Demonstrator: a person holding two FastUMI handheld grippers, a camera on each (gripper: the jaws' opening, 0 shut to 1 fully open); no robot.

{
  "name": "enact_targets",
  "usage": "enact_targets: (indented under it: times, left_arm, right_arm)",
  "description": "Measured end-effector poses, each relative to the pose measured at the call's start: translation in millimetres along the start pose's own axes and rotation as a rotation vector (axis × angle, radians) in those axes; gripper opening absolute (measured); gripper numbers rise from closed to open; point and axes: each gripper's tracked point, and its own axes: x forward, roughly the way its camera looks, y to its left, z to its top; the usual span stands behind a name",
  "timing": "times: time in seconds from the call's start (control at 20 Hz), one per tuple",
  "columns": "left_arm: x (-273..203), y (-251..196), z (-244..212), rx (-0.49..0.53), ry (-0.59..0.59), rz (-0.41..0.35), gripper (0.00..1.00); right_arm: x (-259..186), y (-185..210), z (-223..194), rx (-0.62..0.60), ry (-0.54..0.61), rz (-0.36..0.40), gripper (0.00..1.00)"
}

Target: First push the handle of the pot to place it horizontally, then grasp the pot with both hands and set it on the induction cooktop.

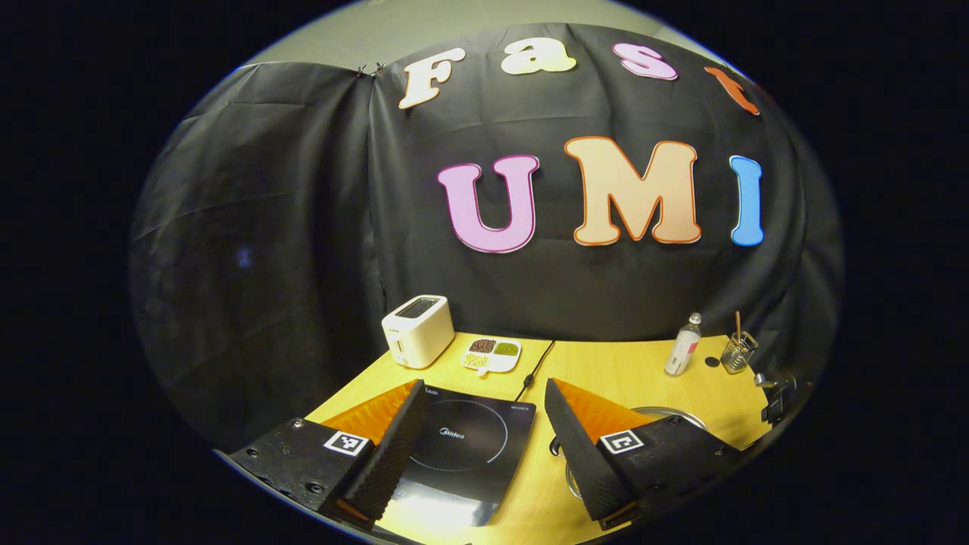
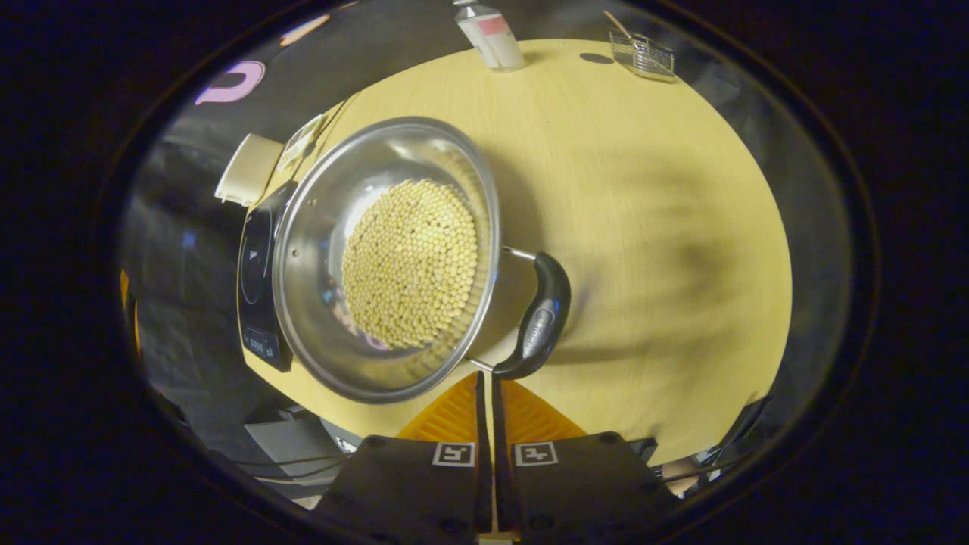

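The right gripper (image 2: 485,378), fingers clenched empty, noses at the handle (image 2: 539,322), probably to push it. The pot (image 2: 378,257) sits on the table (image 2: 643,227) beside the induction cooktop (image 2: 253,288). The left gripper (image 1: 484,446) hovers released, waiting.

Bare table (image 2: 651,227) lies open right of the pot (image 2: 386,257); the cooktop (image 2: 257,288) crowds its left.
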Motion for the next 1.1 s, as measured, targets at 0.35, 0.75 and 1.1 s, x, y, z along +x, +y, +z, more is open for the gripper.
enact_targets:
  times: [0.35,0.75,1.1]
  left_arm:
    - [13,7,-16,0.019,0.049,0.015,0.96]
    - [24,9,-32,0.008,0.094,0.010,0.99]
    - [31,10,-43,-0.055,0.117,0.008,0.97]
  right_arm:
    - [2,-9,30,0.002,-0.033,-0.025,0.05]
    - [3,-10,47,0.003,-0.052,-0.060,0.06]
    - [-18,-8,47,0.048,-0.075,0.026,0.13]
